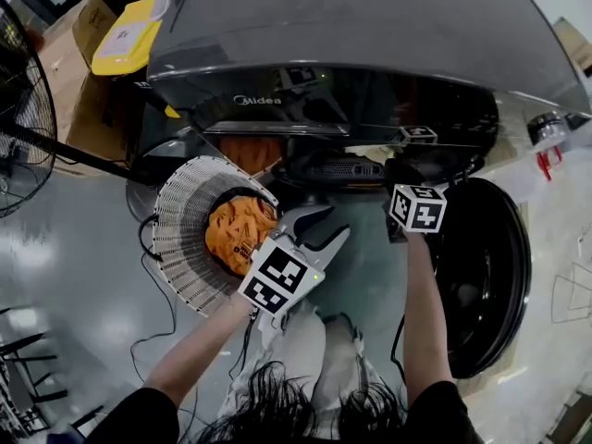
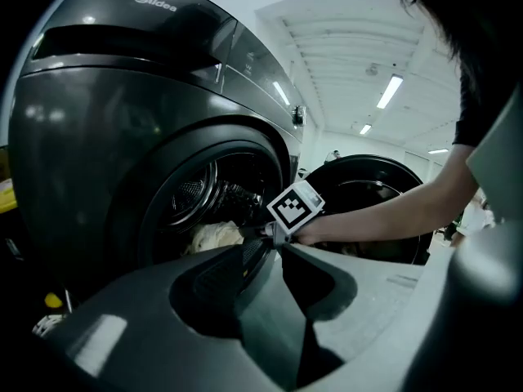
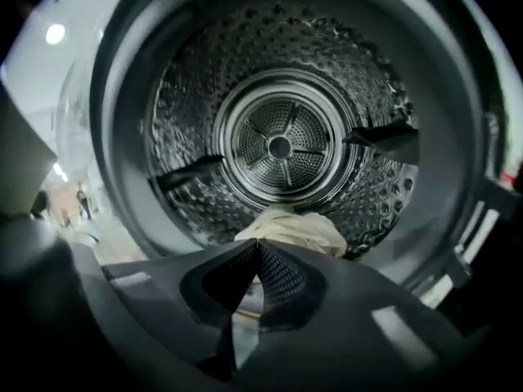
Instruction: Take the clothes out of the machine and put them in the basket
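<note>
Right gripper (image 3: 258, 245) sits at the mouth of the machine (image 1: 370, 44), its jaws closed tip to tip on nothing and aimed straight into the drum (image 3: 278, 137). Just past those tips, low on the drum floor and a little to the right, lies the cream cloth (image 3: 288, 227), a small crumpled heap and the only garment showing inside. It looks soft, light and limp. It should give under the jaws and hang down when lifted, so the best hold is probably a raised fold near the top of the heap, where both pads can close on bunched fabric and not skid off the perforated metal. The jaws would have to part first. A trailing edge could catch on a drum paddle or the door rim on the way out. Left gripper (image 1: 335, 222) hangs in front of the machine beside the basket (image 1: 180, 239); its own view shows the tips drawn together with nothing between them. The basket stands on the floor to the left of the opening, well apart from the cream cloth, and already holds an orange garment (image 1: 239, 231). The door (image 1: 490, 276) is swung wide to the right.
</note>
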`<state>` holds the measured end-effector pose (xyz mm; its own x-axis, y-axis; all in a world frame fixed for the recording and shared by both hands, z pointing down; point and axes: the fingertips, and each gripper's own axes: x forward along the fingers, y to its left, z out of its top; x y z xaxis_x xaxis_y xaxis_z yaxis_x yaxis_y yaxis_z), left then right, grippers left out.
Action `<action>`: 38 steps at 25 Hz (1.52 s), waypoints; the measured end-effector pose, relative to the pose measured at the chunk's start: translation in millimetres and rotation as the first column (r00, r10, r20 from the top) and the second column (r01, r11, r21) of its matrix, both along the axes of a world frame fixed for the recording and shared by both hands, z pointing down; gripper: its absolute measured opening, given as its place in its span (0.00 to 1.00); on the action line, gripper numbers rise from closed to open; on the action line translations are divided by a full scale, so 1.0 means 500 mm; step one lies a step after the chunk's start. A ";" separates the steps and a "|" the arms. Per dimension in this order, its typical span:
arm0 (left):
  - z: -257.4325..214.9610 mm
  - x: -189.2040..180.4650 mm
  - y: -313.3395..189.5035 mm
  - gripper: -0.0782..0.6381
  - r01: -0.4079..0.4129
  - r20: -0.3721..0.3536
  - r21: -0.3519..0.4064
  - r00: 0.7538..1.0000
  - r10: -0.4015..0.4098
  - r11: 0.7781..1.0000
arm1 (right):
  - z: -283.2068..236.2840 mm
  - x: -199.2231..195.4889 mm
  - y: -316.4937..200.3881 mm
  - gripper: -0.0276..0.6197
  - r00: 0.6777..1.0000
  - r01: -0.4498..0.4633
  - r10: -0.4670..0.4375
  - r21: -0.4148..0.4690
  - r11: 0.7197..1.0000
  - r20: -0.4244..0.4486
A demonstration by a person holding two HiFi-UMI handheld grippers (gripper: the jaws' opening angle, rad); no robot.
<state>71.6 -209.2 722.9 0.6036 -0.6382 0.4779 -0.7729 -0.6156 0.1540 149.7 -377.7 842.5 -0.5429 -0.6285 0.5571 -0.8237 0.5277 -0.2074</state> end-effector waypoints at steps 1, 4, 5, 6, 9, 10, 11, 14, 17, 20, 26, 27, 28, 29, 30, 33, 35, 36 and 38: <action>-0.004 -0.001 -0.002 0.31 0.000 0.011 -0.004 1.000 0.000 1.000 | -0.017 -0.005 0.014 0.09 1.000 0.000 0.000 -0.011 1.000 0.030; -0.012 -0.003 -0.012 0.35 0.014 0.038 -0.017 0.999 -0.013 1.000 | -0.073 -0.016 0.053 0.09 0.994 0.003 0.002 -0.040 0.999 0.110; -0.013 -0.002 -0.017 0.36 0.021 0.047 -0.022 0.999 -0.020 1.000 | -0.091 -0.020 0.067 0.09 0.992 0.008 -0.002 -0.048 0.999 0.130; -0.012 -0.002 -0.024 0.38 0.027 0.063 -0.023 0.998 -0.026 0.999 | -0.109 -0.024 0.082 0.09 0.989 0.018 -0.010 -0.053 0.998 0.146; 0.004 -0.006 -0.054 0.41 0.028 0.173 0.005 0.984 -0.029 1.000 | -0.158 -0.045 0.118 0.09 0.981 0.059 -0.046 -0.060 0.996 0.186; 0.015 -0.007 -0.065 0.41 0.025 0.213 0.017 0.977 -0.028 1.000 | -0.173 -0.054 0.128 0.09 0.978 0.071 -0.057 -0.062 0.996 0.202; 0.029 -0.005 -0.077 0.41 0.023 0.242 0.025 0.970 -0.028 0.999 | -0.187 -0.062 0.137 0.09 0.974 0.083 -0.067 -0.062 0.995 0.217; 0.066 0.009 -0.116 0.41 0.013 0.292 0.032 0.956 -0.022 0.999 | -0.226 -0.077 0.159 0.09 0.962 0.107 -0.089 -0.057 0.993 0.257; 0.085 0.021 -0.155 0.44 0.013 0.345 0.069 0.938 -0.036 0.998 | -0.265 -0.080 0.177 0.09 0.949 0.123 -0.105 -0.041 0.992 0.297; 0.086 0.023 -0.183 0.44 0.049 0.367 0.102 0.927 -0.083 0.994 | -0.297 -0.080 0.199 0.09 0.939 0.141 -0.127 -0.020 0.990 0.318; 0.049 0.042 -0.186 0.21 0.101 0.322 0.142 0.936 -0.142 0.985 | -0.317 -0.052 0.239 0.09 0.932 0.127 -0.111 -0.024 0.992 0.345; 0.042 0.046 -0.181 0.19 0.100 0.316 0.145 0.938 -0.142 0.984 | -0.323 -0.045 0.241 0.09 0.931 0.118 -0.101 -0.026 0.993 0.350; 0.033 0.048 -0.176 0.19 0.102 0.309 0.145 0.940 -0.144 0.984 | -0.330 -0.039 0.244 0.09 0.931 0.113 -0.096 -0.027 0.993 0.352; 0.021 0.049 -0.171 0.18 0.110 0.299 0.144 0.943 -0.149 0.983 | -0.338 -0.035 0.248 0.09 0.932 0.112 -0.096 -0.025 0.993 0.349; 0.008 0.048 -0.166 0.18 0.121 0.285 0.142 0.946 -0.157 0.982 | -0.347 -0.032 0.252 0.09 0.934 0.114 -0.100 -0.022 0.993 0.344; -0.047 0.047 -0.150 0.17 0.149 0.230 0.134 0.957 -0.177 0.980 | -0.384 -0.022 0.267 0.09 0.935 0.123 -0.111 -0.015 0.992 0.336; -0.092 0.047 -0.137 0.17 0.154 0.202 0.133 0.963 -0.179 0.979 | -0.413 -0.014 0.275 0.09 0.934 0.118 -0.105 -0.018 0.993 0.341; -0.115 0.046 -0.129 0.16 0.154 0.194 0.133 0.965 -0.178 0.979 | -0.428 -0.011 0.280 0.09 0.935 0.115 -0.102 -0.018 0.993 0.340; -0.161 0.042 -0.114 0.16 0.148 0.183 0.137 0.968 -0.172 0.979 | -0.457 -0.009 0.289 0.09 0.938 0.119 -0.107 -0.016 0.993 0.330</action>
